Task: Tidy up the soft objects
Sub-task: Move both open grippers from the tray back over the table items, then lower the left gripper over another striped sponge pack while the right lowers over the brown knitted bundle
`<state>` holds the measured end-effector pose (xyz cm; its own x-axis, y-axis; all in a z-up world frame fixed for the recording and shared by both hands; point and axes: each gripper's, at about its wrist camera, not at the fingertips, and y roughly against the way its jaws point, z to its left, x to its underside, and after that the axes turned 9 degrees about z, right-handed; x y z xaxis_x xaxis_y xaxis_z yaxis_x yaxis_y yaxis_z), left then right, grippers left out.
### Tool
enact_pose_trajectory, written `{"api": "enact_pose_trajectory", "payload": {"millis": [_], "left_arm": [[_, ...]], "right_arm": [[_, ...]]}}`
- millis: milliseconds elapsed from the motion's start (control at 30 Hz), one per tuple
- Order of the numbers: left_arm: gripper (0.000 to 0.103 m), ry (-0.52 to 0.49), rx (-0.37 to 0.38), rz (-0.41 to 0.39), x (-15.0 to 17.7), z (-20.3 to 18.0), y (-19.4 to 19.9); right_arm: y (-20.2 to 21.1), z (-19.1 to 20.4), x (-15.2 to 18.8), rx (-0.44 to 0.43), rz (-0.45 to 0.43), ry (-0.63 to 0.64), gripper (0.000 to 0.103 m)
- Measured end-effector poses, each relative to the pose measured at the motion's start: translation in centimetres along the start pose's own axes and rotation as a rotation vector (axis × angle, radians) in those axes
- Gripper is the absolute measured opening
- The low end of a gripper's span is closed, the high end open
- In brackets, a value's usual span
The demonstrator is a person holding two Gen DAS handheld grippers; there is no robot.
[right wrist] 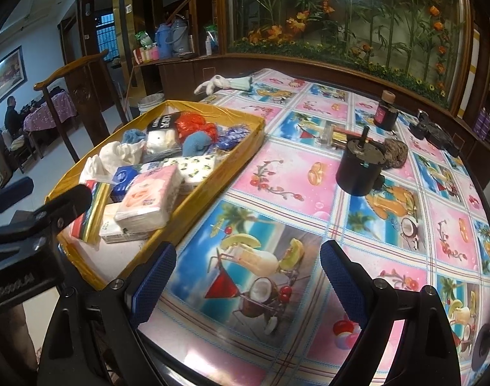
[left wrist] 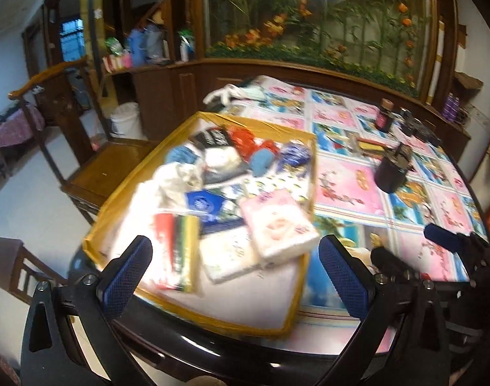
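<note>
A shallow yellow box [left wrist: 264,124] [right wrist: 213,189] on the table holds several soft things. Among them are a pink tissue pack [left wrist: 277,225] [right wrist: 148,199], a blue tissue pack [left wrist: 206,206] [right wrist: 124,177], a white cloth [left wrist: 177,173] [right wrist: 119,154] and a red bag [left wrist: 241,141] [right wrist: 193,127]. My left gripper [left wrist: 235,276] [right wrist: 42,196] hangs open over the box's near end, holding nothing. My right gripper [right wrist: 248,284] [left wrist: 415,251] stands open over the bare tablecloth, right of the box. A white glove [right wrist: 213,83] [left wrist: 225,93] lies at the table's far edge.
A black cylinder [right wrist: 360,167] [left wrist: 389,170] and a dark jar [right wrist: 386,112] stand on the patterned tablecloth to the right, with small clutter behind them. Wooden chairs [left wrist: 100,173] stand left of the table. A person [right wrist: 12,115] sits far off at the left.
</note>
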<state>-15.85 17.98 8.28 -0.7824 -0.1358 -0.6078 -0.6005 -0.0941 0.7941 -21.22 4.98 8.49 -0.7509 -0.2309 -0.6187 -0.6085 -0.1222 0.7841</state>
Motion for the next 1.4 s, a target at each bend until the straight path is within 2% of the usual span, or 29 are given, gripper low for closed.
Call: {"api": "enact_pose_trajectory", "payload": {"millis": [167, 333, 400, 533, 700, 767, 833, 967, 1100, 1167, 1233, 1300, 1400], "left_arm": [[0.103, -0.094, 0.075, 0.031, -0.8, -2.9, -0.8], [0.103, -0.113, 0.19, 0.087, -3.2, -5.0, -2.2], [0.103, -0.116, 0.245, 0.114, -5.0, -6.0, -2.9], [0.103, -0.148, 0.309, 0.127, -9.9, -8.4, -4.8], [0.103, -0.231, 0.296, 0.181, -16.7, -12.4, -9.7], [0.103, -0.24, 0.319, 0.23, -18.6, -13.7, -12.0], [0.103, -0.249, 0.353, 0.287, -20.2, -15.2, -14.6], [0.103, -0.287, 0.357, 0.352, -21.9, -18.1, -18.7], [0.103, -0.328, 0.387, 0.396, -22.7, -20.9, -21.4], [0.103, -0.359, 0.398, 0.409, -22.8, -22.2, -22.4], [0.103, -0.398, 0.398, 0.421, -22.7, -23.4, -23.1], [0.103, -0.439, 0.411, 0.446, -22.5, -24.5, -23.7], [0.103, -0.48, 0.412, 0.474, -22.2, -25.7, -24.4]], "right_arm": [[-0.6, -5.9, -0.7, 0.032, 0.029, -0.121, 0.092], [-1.3, -13.3, -2.0, 0.057, 0.063, -0.289, 0.092], [-1.9, -15.7, -2.9, 0.06, 0.076, -0.341, 0.092], [-3.9, -20.1, -5.3, 0.003, 0.096, -0.449, 0.092], [-8.0, -24.6, -8.4, -0.092, 0.107, -0.582, 0.092], [-9.8, -26.1, -9.6, -0.12, 0.105, -0.622, 0.092], [-11.5, -27.2, -10.5, -0.14, 0.109, -0.649, 0.092], [-14.8, -28.1, -11.7, -0.168, 0.12, -0.664, 0.092], [-16.3, -27.3, -13.1, -0.109, 0.108, -0.594, 0.092], [-16.8, -26.7, -13.4, -0.069, 0.112, -0.554, 0.088], [-16.9, -26.0, -13.6, -0.008, 0.119, -0.5, 0.073], [-16.6, -25.8, -13.6, 0.005, 0.124, -0.497, 0.067], [-16.4, -26.0, -13.5, 0.011, 0.127, -0.505, 0.067]]}}
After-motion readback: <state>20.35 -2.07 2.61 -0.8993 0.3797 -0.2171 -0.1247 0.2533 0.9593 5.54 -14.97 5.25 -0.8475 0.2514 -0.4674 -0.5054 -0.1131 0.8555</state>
